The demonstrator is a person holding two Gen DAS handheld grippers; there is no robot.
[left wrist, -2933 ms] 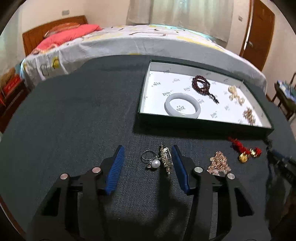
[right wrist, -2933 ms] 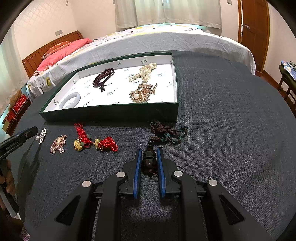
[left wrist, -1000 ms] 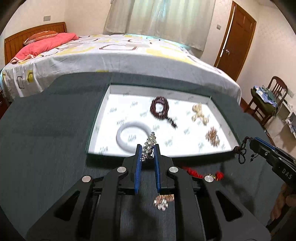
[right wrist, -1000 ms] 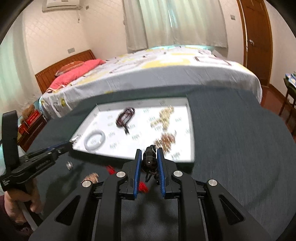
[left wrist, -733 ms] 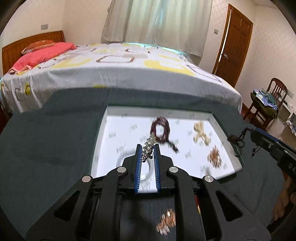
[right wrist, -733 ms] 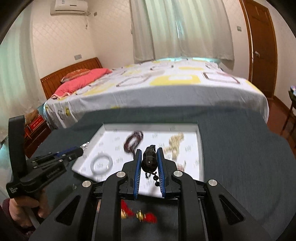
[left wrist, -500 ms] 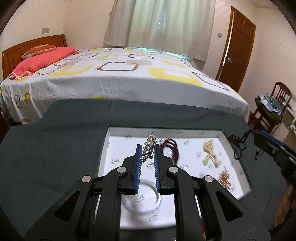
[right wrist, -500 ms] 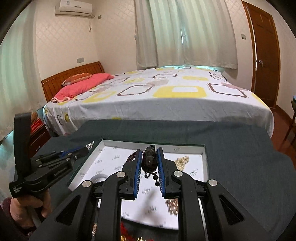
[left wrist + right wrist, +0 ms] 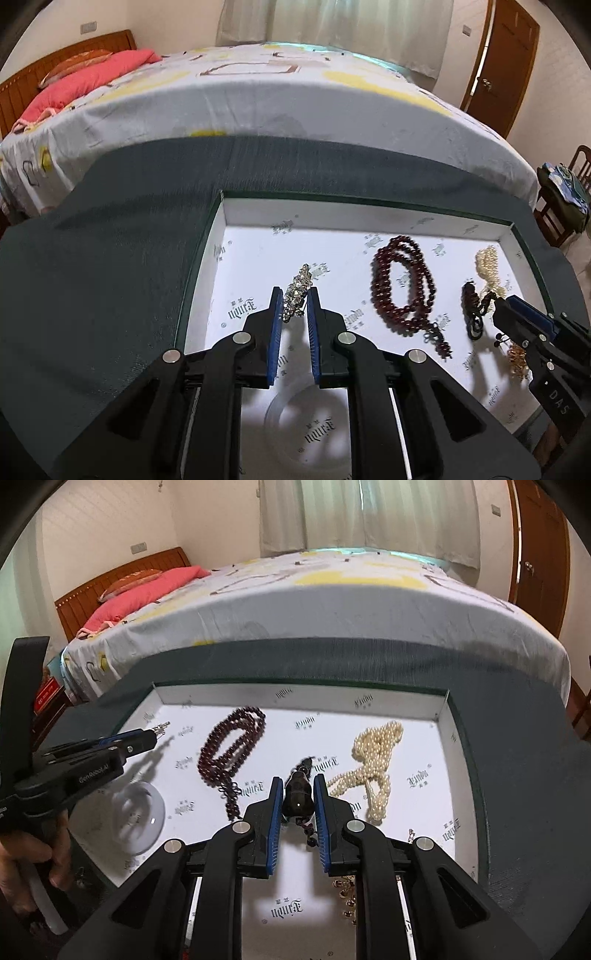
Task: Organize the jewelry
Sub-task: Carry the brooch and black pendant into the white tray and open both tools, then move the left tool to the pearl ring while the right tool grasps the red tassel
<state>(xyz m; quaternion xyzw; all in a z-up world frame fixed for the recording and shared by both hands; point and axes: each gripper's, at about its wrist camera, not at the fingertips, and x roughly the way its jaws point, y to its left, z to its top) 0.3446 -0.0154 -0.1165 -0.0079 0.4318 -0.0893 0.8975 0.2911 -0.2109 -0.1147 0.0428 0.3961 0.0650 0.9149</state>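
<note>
My left gripper [image 9: 294, 297] is shut on a sparkling rhinestone brooch [image 9: 297, 286] and holds it above the left part of the white-lined tray [image 9: 258, 212]. My right gripper [image 9: 298, 786] is shut on a dark beaded pendant bracelet [image 9: 298, 798] over the tray's middle [image 9: 406, 698]; it shows at the right of the left wrist view [image 9: 496, 308]. The left gripper shows in the right wrist view [image 9: 157, 734]. In the tray lie a dark red bead necklace [image 9: 402, 291], a pearl strand [image 9: 373, 760] and a pale jade bangle [image 9: 138, 816].
The tray sits on a dark grey cloth-covered table [image 9: 110, 240]. A bed with a white patterned cover [image 9: 258, 92] stands just behind the table. A gold trinket [image 9: 345, 893] lies in the tray under my right gripper. A wooden chair [image 9: 565, 206] is at the far right.
Both grippers have moved forward and down over the tray with their pieces still held. The tray now fills the lower half of both views.
</note>
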